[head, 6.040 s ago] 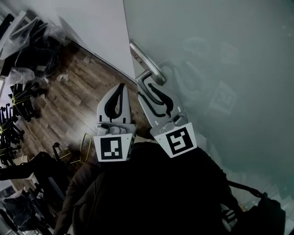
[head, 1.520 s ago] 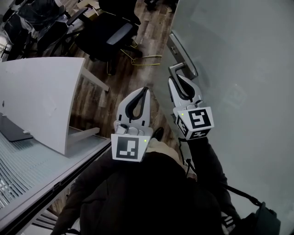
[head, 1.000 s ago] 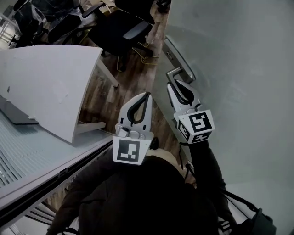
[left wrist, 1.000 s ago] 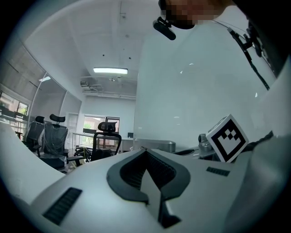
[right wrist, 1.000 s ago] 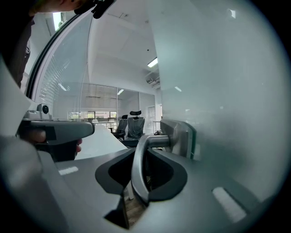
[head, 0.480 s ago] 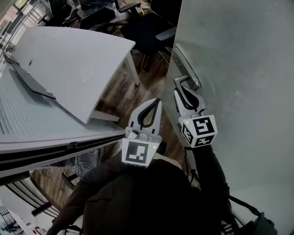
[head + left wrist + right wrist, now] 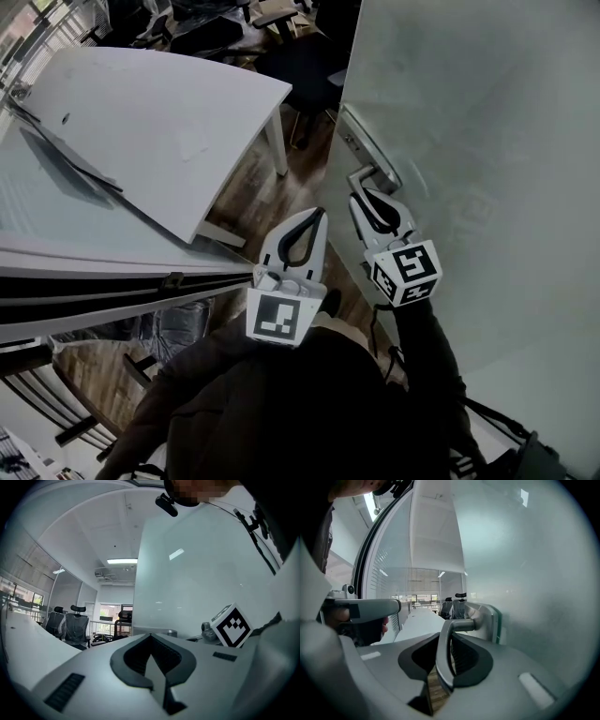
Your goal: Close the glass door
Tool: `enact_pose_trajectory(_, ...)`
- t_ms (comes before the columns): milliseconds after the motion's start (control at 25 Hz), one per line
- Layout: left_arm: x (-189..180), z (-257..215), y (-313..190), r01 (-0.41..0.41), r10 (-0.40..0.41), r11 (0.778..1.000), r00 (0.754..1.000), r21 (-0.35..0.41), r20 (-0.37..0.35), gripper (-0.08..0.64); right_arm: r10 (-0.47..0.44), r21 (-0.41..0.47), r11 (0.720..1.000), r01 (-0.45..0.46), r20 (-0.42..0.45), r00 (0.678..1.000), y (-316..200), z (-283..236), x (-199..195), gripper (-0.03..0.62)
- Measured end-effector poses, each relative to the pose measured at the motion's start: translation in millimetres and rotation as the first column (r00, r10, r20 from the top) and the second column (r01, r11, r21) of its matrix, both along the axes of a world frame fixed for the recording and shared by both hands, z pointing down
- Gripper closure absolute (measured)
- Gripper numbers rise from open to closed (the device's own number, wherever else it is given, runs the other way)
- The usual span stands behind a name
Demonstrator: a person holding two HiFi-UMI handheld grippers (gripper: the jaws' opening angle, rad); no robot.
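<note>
Frosted glass door [image 7: 487, 112] ahead; right gripper [image 7: 372, 194] clamped on lever handle [image 7: 443, 653]; left gripper [image 7: 313, 216] closed, empty.

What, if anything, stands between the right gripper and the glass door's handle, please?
Nothing visible does. The right gripper is closed on the handle of the glass door, with the lever running between its jaws.

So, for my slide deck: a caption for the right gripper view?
Right hand-held gripper closed on the lever handle of a frosted glass door.
</note>
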State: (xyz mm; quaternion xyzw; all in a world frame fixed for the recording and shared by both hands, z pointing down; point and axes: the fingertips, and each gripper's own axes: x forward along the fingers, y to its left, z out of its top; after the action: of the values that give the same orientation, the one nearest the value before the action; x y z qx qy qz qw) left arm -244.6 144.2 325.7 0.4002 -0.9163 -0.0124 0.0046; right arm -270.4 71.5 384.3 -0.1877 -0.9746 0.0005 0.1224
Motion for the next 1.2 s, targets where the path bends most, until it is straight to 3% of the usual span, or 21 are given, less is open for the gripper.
enact_pose_trajectory(400, 28.0, 7.6, 64.8, -0.016, 0.016, 1.000, 1.000, -0.011, -0.017, 0.563, -0.098, -0.002, 0.995, 0.098, 0.003, 0.995, 69.5, 1.5, 32.4, 0.528)
enact_pose_trajectory(680, 43.5, 3.5, 95.8, 0.046, -0.046, 0.999, 0.999, -0.002, -0.028, 0.563, -0.163, -0.005, 0.987, 0.163, 0.004, 0.987, 111.4, -3.1, 57.0, 0.528)
enact_pose_trajectory(960, 88.5, 7.1, 119.6, 0.115, -0.115, 0.993, 0.993, -0.014, -0.017, 0.563, -0.227, -0.015, 0.974, 0.227, -0.011, 0.974, 153.2, 4.8, 87.2, 0.528)
enact_pose_trajectory(1200, 122.6, 4.4, 148.5, 0.221, -0.222, 0.975, 0.974, -0.026, -0.038, 0.563, -0.275, -0.016, 0.961, 0.275, -0.015, 0.961, 179.2, -5.3, 108.6, 0.528)
